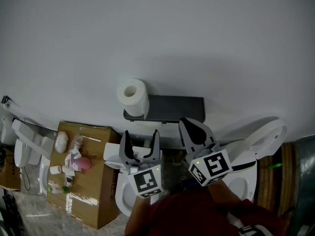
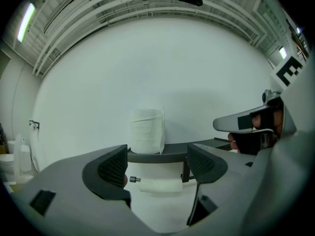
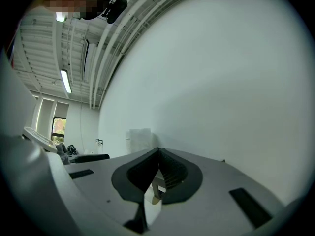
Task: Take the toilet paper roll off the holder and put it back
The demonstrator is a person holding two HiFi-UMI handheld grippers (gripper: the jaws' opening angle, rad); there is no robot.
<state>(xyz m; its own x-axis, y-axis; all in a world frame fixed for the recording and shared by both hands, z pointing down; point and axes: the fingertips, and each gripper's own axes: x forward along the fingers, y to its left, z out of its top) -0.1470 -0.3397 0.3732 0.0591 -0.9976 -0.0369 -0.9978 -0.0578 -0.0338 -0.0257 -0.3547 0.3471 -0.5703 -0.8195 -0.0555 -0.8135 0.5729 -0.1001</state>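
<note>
1. Approach step: the left gripper (image 1: 141, 137) gapes wide and empty, and the right gripper (image 1: 189, 128) is closed on nothing.
2. The toilet paper roll (image 2: 161, 185) hangs under the holder (image 1: 170, 108) at the left gripper's 12 o'clock (a spare roll (image 1: 133, 96) stands on top). Next, reach in and close on it.
3. The cardboard box (image 1: 96, 181) at 9 o'clock is closed, with small bottles (image 1: 73, 161) on top.

Cardboard box (image 1: 93, 193) bottom left, small bottles (image 1: 68, 180) and pink thing (image 1: 84, 163) on top; white toilet (image 1: 263, 136) far right.
</note>
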